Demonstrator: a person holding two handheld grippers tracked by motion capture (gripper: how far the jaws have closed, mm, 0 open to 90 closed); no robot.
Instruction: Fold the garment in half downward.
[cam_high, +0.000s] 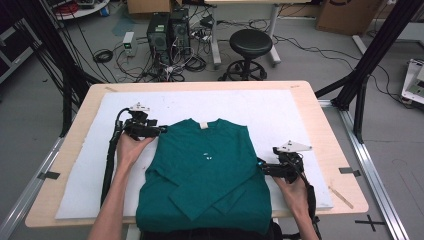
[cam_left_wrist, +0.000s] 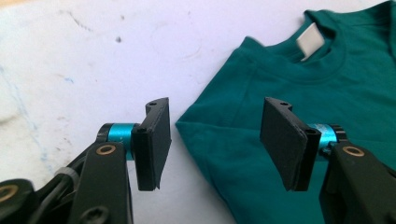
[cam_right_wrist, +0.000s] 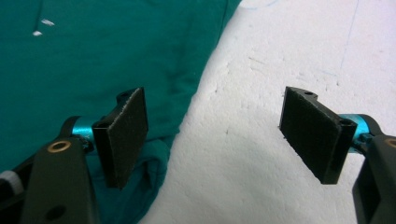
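Your green long-sleeved shirt (cam_high: 205, 170) lies flat, front up, on the white sheet (cam_high: 280, 112) that covers the table (cam_high: 320, 130), its collar with the white neck label (cam_high: 203, 125) pointing away from you and its hem hanging just over the near edge; both sleeves are folded in across the lower chest, where they cross. Your left tongs (cam_high: 162, 129) sit at the shirt's left shoulder, held above the cloth: in the left gripper view the left tongs (cam_left_wrist: 215, 140) stand moderately open with nothing between them, the shoulder corner of the shirt (cam_left_wrist: 299, 107) lying below the gap and the bare white sheet (cam_left_wrist: 79, 60) under the left pad. Your right tongs (cam_high: 261, 165) are just beside the shirt's right edge, about level with the folded sleeve; in the right gripper view the right tongs (cam_right_wrist: 215, 133) stand wide apart and hold nothing, one pad over the green cloth (cam_right_wrist: 102, 60), the other over the sheet (cam_right_wrist: 289, 51), with the shirt's edge running between them
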